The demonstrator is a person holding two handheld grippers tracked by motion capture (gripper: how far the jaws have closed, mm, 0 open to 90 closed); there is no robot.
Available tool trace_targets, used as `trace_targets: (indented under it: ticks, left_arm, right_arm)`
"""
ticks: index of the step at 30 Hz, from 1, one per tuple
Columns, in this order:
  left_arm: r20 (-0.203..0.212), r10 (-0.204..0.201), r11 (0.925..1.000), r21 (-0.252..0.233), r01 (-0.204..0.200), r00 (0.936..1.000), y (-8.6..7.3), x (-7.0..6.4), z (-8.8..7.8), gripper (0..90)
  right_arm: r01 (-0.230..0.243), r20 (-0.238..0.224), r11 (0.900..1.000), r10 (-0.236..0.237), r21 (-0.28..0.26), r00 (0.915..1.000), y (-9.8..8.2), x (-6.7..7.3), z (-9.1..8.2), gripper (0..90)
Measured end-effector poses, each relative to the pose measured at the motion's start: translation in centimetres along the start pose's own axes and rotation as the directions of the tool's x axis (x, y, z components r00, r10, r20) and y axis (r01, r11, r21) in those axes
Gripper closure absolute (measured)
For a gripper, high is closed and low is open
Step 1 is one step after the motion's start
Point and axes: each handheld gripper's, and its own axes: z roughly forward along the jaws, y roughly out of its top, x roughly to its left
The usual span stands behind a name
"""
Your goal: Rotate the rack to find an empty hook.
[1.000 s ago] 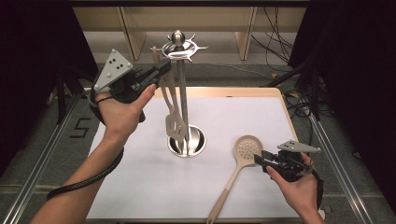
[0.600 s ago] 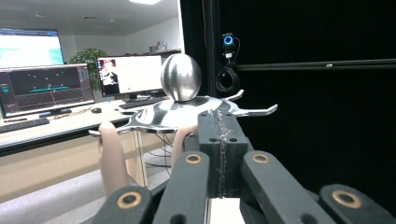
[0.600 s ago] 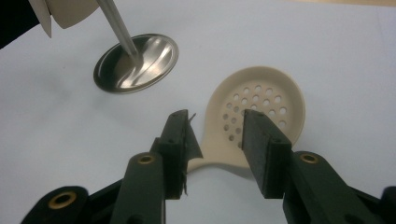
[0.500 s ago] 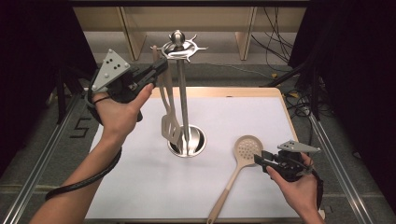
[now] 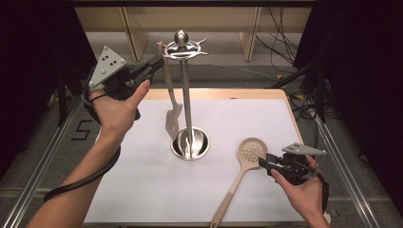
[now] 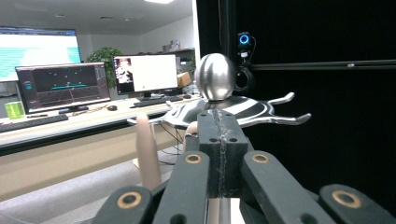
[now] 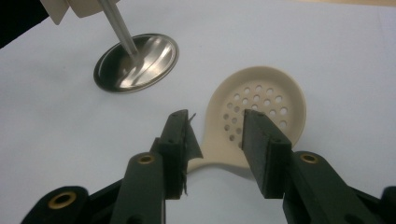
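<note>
A steel utensil stand (image 5: 184,95) with a ball top (image 6: 215,77) and hooks stands mid-table. My left gripper (image 5: 159,61) is up by the hooks, shut on the top of a beige slotted turner (image 5: 173,118), which hangs tilted beside the pole. In the left gripper view the jaws (image 6: 219,126) are pressed together with a beige piece at their tip. A beige skimmer spoon (image 5: 252,152) lies on the white mat. My right gripper (image 5: 267,160) hovers open at the skimmer's bowl (image 7: 266,98), one jaw to each side of the neck.
The white mat (image 5: 142,180) covers a wooden table. The stand's round base (image 7: 135,63) sits left of the skimmer. Rails run along both table sides, cables lie on the floor at the back right, and dark curtains flank the scene.
The left gripper has risen slightly with the turner, bringing its handle end up to the hooks; the blade swung a little left. The right gripper has stayed still.
</note>
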Motion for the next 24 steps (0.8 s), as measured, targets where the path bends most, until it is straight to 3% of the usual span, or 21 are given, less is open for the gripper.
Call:
trace_targets:
  ticks: [8,22,24]
  left_arm:
    - [-0.025,0.001,1.0,-0.003,-0.001,0.9997,0.0,0.7,0.1,89.3]
    - [-0.009,-0.001,0.9997,-0.024,0.0,1.0,-0.4,0.3,-0.6,88.8]
    - [0.002,0.007,0.9998,-0.02,-0.006,1.0,-0.7,0.0,-1.1,87.0]
  right_arm:
    - [0.003,0.001,1.0,-0.003,0.001,1.0,0.0,0.0,0.0,62.2]
    - [0.002,-0.003,1.0,-0.002,0.006,1.0,0.0,0.0,0.1,61.9]
    - [0.036,-0.011,0.999,-0.036,0.002,0.9993,0.0,-0.3,0.2,61.8]
